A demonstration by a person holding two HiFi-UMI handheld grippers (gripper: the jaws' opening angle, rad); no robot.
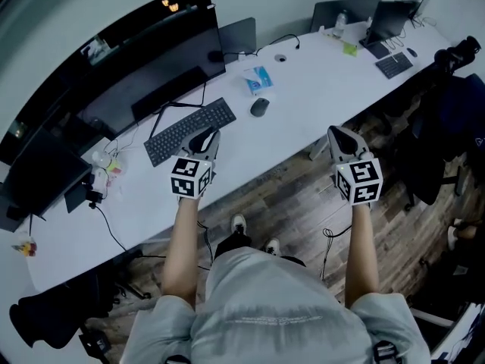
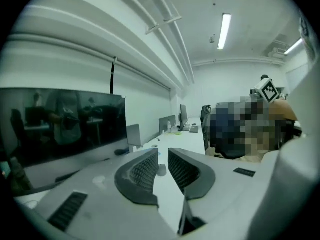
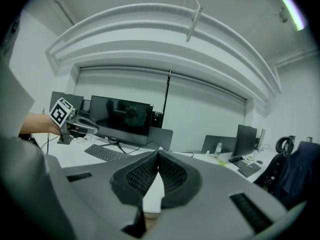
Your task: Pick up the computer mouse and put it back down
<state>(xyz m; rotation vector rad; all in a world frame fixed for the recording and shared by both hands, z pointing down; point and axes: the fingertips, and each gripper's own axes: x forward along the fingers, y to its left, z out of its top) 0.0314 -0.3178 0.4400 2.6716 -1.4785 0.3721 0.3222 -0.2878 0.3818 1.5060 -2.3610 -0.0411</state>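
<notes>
The dark grey computer mouse (image 1: pixel 259 107) lies on the white desk (image 1: pixel 326 89), to the right of the black keyboard (image 1: pixel 189 130). My left gripper (image 1: pixel 203 136) is held above the keyboard's near edge, left of the mouse and apart from it. Its jaws stand a narrow gap apart with nothing between them, and in the left gripper view the mouse (image 2: pixel 161 170) shows far off through that gap. My right gripper (image 1: pixel 337 133) hovers over the desk's front edge, right of the mouse, its tips (image 3: pixel 158 154) touching and empty.
A wide black monitor (image 1: pixel 151 67) stands behind the keyboard. A blue and white packet (image 1: pixel 258 80) lies just beyond the mouse. Another keyboard (image 1: pixel 394 64) and screen sit at the desk's far right. A chair with dark clothing (image 1: pixel 455 112) stands at the right.
</notes>
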